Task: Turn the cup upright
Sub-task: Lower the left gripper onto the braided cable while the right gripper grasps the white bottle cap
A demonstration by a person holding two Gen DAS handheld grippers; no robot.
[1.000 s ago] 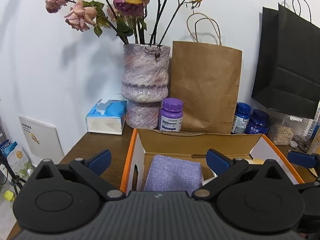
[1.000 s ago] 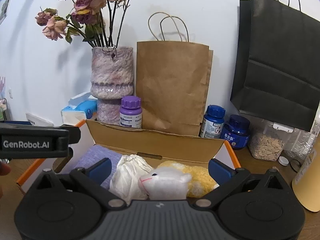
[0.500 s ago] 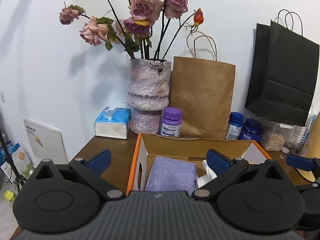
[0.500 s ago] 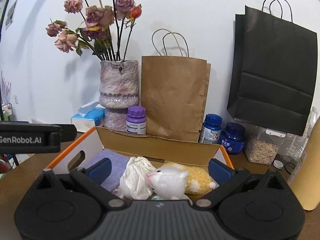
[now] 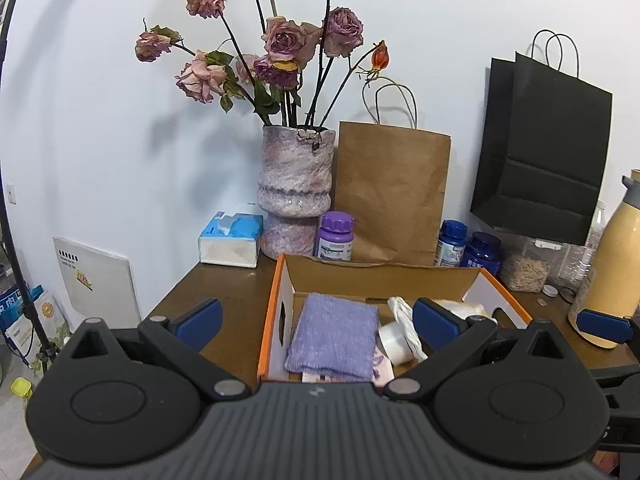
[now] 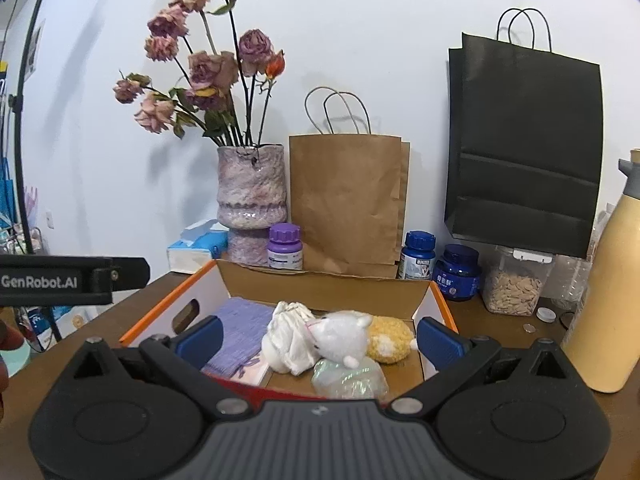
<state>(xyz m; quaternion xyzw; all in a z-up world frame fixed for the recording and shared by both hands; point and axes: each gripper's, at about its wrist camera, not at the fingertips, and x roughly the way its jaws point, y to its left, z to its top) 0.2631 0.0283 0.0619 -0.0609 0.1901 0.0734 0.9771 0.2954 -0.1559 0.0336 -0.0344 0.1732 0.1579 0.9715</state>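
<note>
At the far left of the desk (image 5: 224,292), a tissue box (image 5: 232,240) sits against the wall, just beside a mottled pink vase (image 5: 296,188) of dried roses. A purple-capped bottle (image 5: 335,236) stands in front of the vase's right edge, with a brown paper bag (image 5: 392,188) upright behind it.

Nearer the cameras is an open cardboard box (image 5: 276,308) with orange edges. A folded purple cloth (image 5: 334,336) lies in its left part. To the right of the cloth lies what looks like the cup (image 5: 394,340), a white cylinder on its side, partly covered by a crumpled white wrapping (image 6: 292,332). A white plush toy (image 6: 340,336) and a yellow one (image 6: 390,340) lie beside it, and a shiny translucent bundle (image 6: 348,376) is at the near wall.

The left gripper (image 5: 318,318) hovers over the box's near left side, jaws wide apart and holding nothing. The right gripper (image 6: 320,336) hovers over the near edge, its jaws likewise spread and empty.

Behind the box to the right stand two blue bottles (image 5: 452,242), a black paper bag (image 5: 540,168) against the wall, a clear container of seeds (image 6: 512,288) and, furthest right, a cream flask (image 6: 604,300).
</note>
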